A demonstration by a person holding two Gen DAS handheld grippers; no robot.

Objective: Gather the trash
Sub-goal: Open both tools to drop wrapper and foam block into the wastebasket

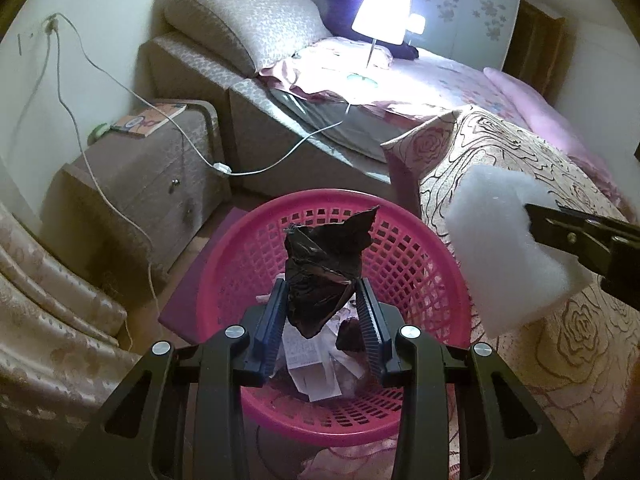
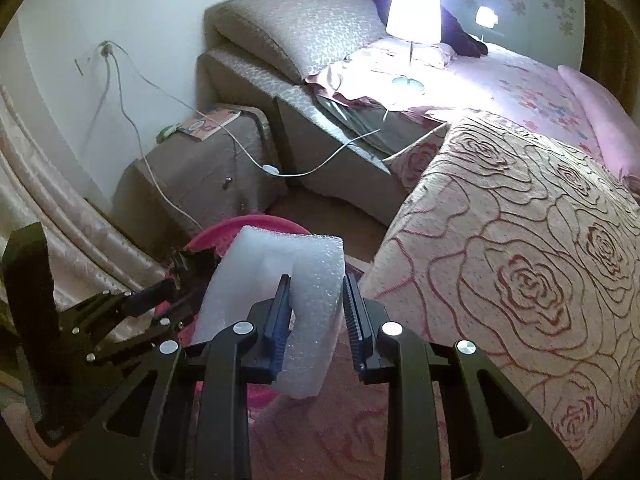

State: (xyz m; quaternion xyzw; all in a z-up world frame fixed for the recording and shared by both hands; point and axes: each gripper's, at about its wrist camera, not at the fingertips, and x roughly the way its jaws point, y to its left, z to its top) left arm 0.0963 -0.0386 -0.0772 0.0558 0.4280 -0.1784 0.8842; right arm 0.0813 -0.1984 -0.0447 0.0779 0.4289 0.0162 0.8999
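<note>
My left gripper (image 1: pixel 322 292) is shut on a crumpled dark brown wrapper (image 1: pixel 326 264), held upright above the pink plastic basket (image 1: pixel 404 256). Paper scraps (image 1: pixel 306 360) and other bits lie in the basket's bottom. My right gripper (image 2: pixel 314 292) is shut on a white foam sheet (image 2: pixel 280 280), folded between its jaws, to the right of the basket. In the left wrist view the foam sheet (image 1: pixel 508 248) hangs at the right beside the basket rim. In the right wrist view the left gripper (image 2: pixel 188 264) shows at the left over the basket's rim (image 2: pixel 260 224), with only a dark scrap visible at its tip.
A bed with a rose-patterned cover (image 2: pixel 520 264) fills the right. A lit lamp (image 1: pixel 380 16) stands on the bed. A brown nightstand (image 1: pixel 132 184) with a book sits left, white cables (image 1: pixel 120 208) trailing from the wall across it. A curtain (image 1: pixel 48 320) hangs at far left.
</note>
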